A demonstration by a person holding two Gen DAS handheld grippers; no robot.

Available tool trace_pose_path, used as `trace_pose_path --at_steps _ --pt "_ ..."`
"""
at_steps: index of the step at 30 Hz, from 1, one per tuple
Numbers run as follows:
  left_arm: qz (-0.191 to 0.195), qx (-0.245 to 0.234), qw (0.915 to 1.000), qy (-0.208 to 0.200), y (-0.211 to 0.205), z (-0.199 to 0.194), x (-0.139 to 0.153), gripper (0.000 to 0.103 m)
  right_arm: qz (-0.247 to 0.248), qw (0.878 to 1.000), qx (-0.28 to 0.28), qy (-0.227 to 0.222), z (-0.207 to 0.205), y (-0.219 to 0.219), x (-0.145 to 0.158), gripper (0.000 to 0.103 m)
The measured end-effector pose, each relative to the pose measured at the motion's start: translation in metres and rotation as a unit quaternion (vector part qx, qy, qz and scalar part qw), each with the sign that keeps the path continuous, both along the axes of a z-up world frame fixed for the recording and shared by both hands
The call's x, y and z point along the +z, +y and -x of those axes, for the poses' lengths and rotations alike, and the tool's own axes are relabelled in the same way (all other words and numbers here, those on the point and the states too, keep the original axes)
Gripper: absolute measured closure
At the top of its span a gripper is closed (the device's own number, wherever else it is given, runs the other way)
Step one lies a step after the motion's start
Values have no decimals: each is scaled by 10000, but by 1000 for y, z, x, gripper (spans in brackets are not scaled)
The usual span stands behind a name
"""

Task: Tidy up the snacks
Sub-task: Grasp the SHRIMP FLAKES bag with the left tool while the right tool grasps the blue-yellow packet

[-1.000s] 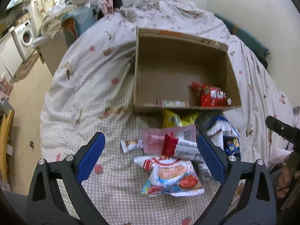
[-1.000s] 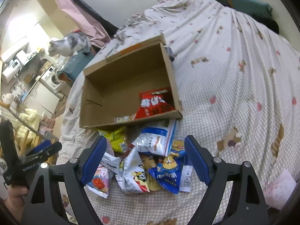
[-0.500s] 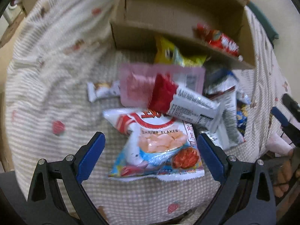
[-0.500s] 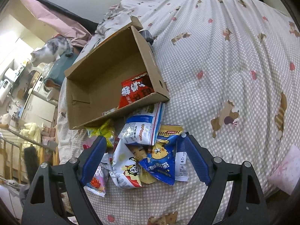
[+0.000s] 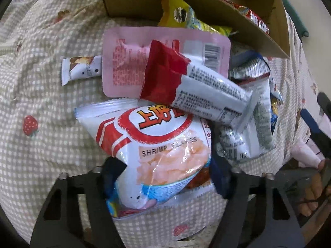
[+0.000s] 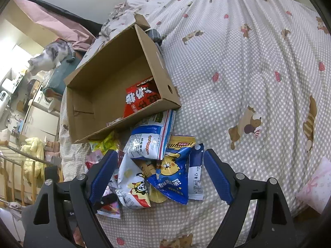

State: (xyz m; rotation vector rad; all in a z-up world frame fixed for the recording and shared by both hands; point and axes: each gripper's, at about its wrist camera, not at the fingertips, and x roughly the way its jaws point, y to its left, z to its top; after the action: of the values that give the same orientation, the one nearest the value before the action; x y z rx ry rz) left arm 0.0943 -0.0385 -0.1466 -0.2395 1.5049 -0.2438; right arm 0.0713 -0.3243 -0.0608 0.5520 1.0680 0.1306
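Observation:
A pile of snack packets lies on the checked bedspread in front of an open cardboard box (image 6: 115, 95). My left gripper (image 5: 163, 175) is open, low over the pile, its fingers on either side of a white Shrimp Flakes bag (image 5: 157, 144). Behind that bag lie a red-and-white packet (image 5: 194, 86), a pink pouch (image 5: 128, 62) and a small white bar (image 5: 80, 68). My right gripper (image 6: 159, 173) is open and empty above a blue packet (image 6: 173, 175) and a blue-white bag (image 6: 151, 140). A red snack bag (image 6: 140, 99) lies inside the box.
The bedspread (image 6: 248, 82) spreads wide to the right of the pile. A grey cat (image 6: 49, 57) sits on furniture beyond the box. A pink item (image 6: 316, 188) lies at the bed's right edge. A yellow packet (image 5: 186, 18) leans on the box front.
My left gripper has dropped low and forward onto the pile, its fingers now around the Shrimp Flakes bag. My right gripper has shifted slightly closer over the blue packets.

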Motion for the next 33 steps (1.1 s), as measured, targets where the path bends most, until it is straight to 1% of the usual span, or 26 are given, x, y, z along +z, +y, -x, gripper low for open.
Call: trace_pose_path --at_steps 1,3,7,9,11,12,13,14,15,16,17,21,23,27,30,33 --pt "-36 -43 10000 -23 -1 3 2 49 -2 10000 2 23 -1 0 -1 16" --pt "-132 -86 9999 -57 1 11 7 52 -16 10000 4 65 -4 1 -2 16" --pt "-201 -147 9996 -158 8 21 27 54 -66 9996 -45 257 -6 -2 -10 16" --pt "-199 -136 9992 -328 16 27 41 54 -113 9991 -90 411 -7 -3 -16 16" --pt "-192 -8 9986 -502 24 30 54 54 -165 9982 -127 566 -7 -5 -23 16" --pt "-248 27 9977 -627 27 32 59 54 -254 9976 -139 635 -7 -6 -26 16" --pt "-363 80 9957 -844 32 34 69 54 -343 9972 -133 658 -8 -6 -28 16" --pt "-426 120 9938 -1016 35 36 77 54 -474 9965 -97 683 -9 -6 -30 17" --pt "-449 166 9926 -1116 38 28 81 54 -619 9955 -17 717 -10 -4 -32 21" --pt "-455 236 9910 -1238 41 26 88 54 -672 9950 27 742 -11 -2 -33 27" --pt "-475 310 9888 -1383 45 26 95 54 -675 9947 61 777 -12 0 -35 30" --pt "-656 572 9803 -1774 59 23 111 54 -456 9935 316 993 -15 15 -45 44" --pt "-678 609 9791 -1821 52 21 108 54 -235 9933 464 1029 -17 23 -47 48" --pt "-583 639 9810 -1736 50 19 101 54 159 9914 660 1119 -24 38 -54 49" --pt "-655 613 9799 -1781 48 19 98 54 338 9888 689 1281 -32 44 -65 49" --pt "-660 585 9797 -1798 46 18 99 54 406 9860 777 1415 -35 50 -74 49"
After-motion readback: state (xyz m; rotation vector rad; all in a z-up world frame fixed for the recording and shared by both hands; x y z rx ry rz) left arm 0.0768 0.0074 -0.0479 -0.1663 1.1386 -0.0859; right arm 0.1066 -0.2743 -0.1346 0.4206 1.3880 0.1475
